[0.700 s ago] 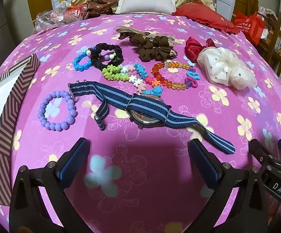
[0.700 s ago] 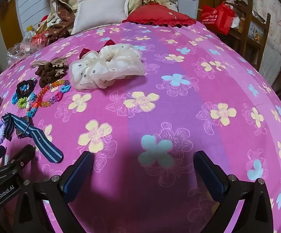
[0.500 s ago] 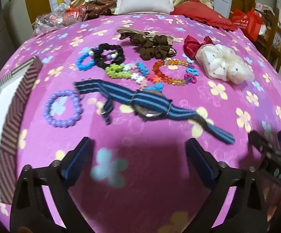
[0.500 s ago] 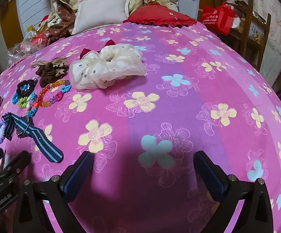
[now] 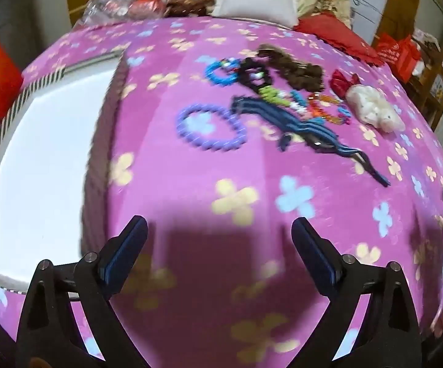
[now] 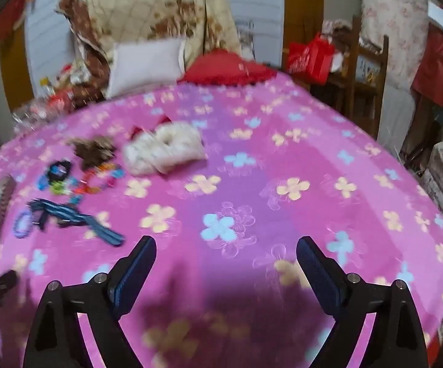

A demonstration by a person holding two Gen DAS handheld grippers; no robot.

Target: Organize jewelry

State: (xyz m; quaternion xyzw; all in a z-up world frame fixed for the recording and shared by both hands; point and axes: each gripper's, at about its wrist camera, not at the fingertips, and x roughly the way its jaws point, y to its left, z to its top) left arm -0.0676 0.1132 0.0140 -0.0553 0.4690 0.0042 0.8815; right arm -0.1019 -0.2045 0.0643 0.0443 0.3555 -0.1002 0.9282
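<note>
Jewelry lies in a cluster on the pink flowered bedspread [image 5: 221,168]. In the blurred left wrist view I see a purple bead bracelet [image 5: 210,127], a blue striped watch [image 5: 307,128], a blue bead bracelet [image 5: 221,72], brown scrunchies [image 5: 298,70] and a white scrunchie [image 5: 374,110]. A striped box with a white inside [image 5: 47,159] sits to the left. My left gripper [image 5: 220,254] hangs open and empty, well short of the cluster. My right gripper [image 6: 226,263] is open and empty over bare bedspread, with the watch [image 6: 74,214] and white scrunchie [image 6: 166,150] to its upper left.
A white pillow [image 6: 148,64] and a red cushion [image 6: 227,70] lie at the head of the bed. A red bag [image 6: 310,55] rests on wooden furniture [image 6: 365,70] to the right. Plastic bags [image 5: 120,6] pile at the back left.
Both grippers have pulled back and risen, so the jewelry looks smaller and farther. The left view has swung left, and the striped box now fills its left side. Both stay open.
</note>
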